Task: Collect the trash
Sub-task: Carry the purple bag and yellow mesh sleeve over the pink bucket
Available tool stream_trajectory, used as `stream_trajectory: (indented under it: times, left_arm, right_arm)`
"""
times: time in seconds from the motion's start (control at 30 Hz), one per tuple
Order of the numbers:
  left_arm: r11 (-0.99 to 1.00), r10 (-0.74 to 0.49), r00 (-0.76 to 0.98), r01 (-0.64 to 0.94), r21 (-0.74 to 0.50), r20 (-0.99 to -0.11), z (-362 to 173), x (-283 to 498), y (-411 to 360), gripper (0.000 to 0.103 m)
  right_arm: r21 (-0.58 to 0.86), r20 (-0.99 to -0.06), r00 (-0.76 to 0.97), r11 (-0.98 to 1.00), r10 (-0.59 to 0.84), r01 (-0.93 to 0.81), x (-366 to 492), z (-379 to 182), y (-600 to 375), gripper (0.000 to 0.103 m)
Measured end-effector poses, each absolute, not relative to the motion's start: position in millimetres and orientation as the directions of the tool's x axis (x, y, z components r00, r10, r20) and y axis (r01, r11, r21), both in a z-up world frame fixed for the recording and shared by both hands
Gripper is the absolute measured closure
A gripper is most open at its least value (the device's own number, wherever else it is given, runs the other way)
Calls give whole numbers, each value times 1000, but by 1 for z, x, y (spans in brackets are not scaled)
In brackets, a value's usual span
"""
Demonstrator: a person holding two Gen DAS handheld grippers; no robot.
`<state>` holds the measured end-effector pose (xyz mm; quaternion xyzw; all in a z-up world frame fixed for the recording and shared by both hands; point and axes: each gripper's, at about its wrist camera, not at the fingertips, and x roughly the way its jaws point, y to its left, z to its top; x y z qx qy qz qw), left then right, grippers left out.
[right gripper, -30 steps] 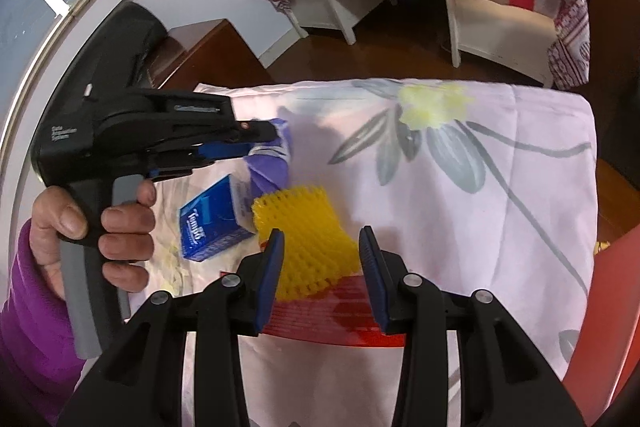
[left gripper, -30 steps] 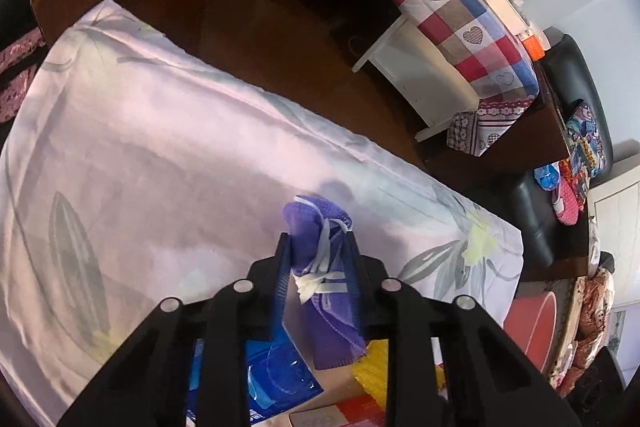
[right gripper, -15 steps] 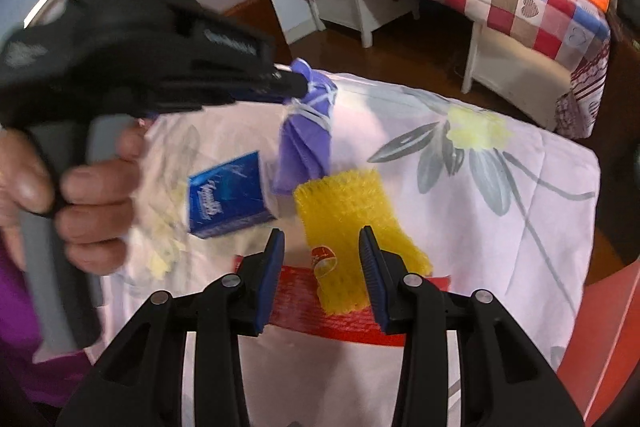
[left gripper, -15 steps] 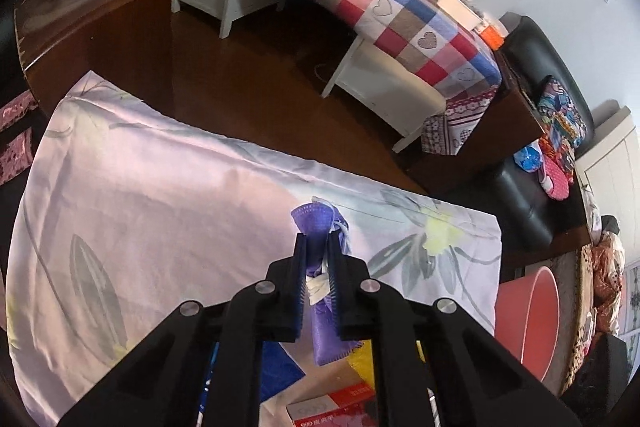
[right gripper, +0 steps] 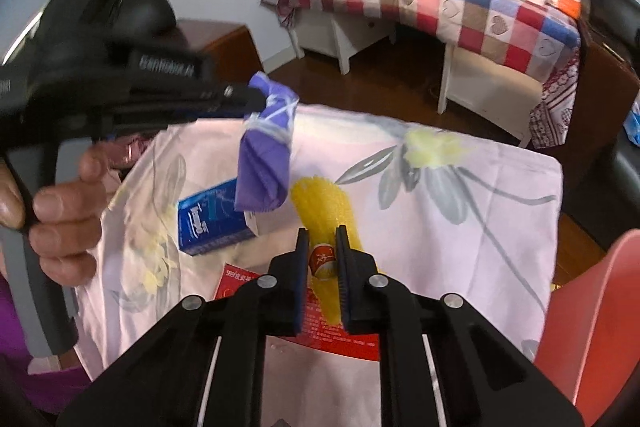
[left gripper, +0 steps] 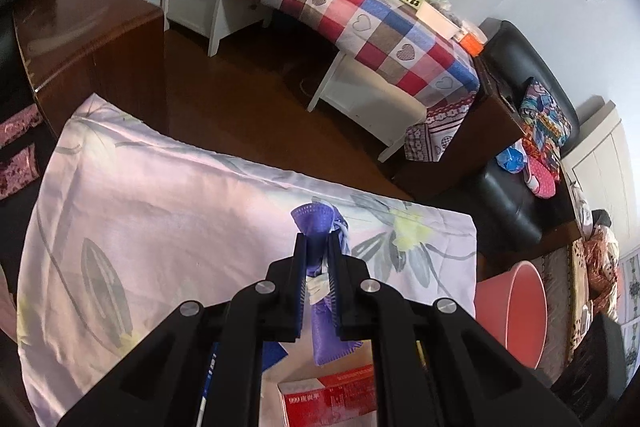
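Where dark wood floor (left gripper: 240, 99) shows, floral cloth (left gripper: 160, 219) covers the table.

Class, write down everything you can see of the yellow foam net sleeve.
The yellow foam net sleeve is a soft mesh tube of bright yellow foam with a round red-and-white sticker. The right claw is shut on its near end. It stretches away over the floral cloth, above the red box.

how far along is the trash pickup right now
Nothing visibly binned yet; the pink bin's inside is hidden. In hand: the left claw is shut on the purple mask, lifted off the cloth, and the right claw on the yellow foam net. Left: blue packet and red box.
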<state>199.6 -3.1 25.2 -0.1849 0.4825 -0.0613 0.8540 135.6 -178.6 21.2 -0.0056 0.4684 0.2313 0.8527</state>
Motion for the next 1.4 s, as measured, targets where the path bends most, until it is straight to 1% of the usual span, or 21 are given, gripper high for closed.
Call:
stream_trajectory:
  times: [0.27, 0.53, 0.97, 1.4]
  left_arm:
    - [954, -254, 554, 10, -299, -793, 43, 170, -40, 94]
    - [958, -285, 563, 142, -249, -776, 53, 139, -108, 94]
    - [917, -359, 539, 357, -180, -762, 68, 114, -235, 94]
    - [863, -399, 482, 484, -143, -780, 57, 115, -335, 94]
  right_arm:
    - [254, -759, 526, 918, 384, -303, 113, 42, -221, 90]
    - [274, -718, 623, 949, 311, -158, 88, 56, -286, 90]
    - [234, -714, 685, 972, 149, 32, 57, 55, -376, 90]
    - [227, -726, 686, 960, 55, 163, 45, 43, -443, 90]
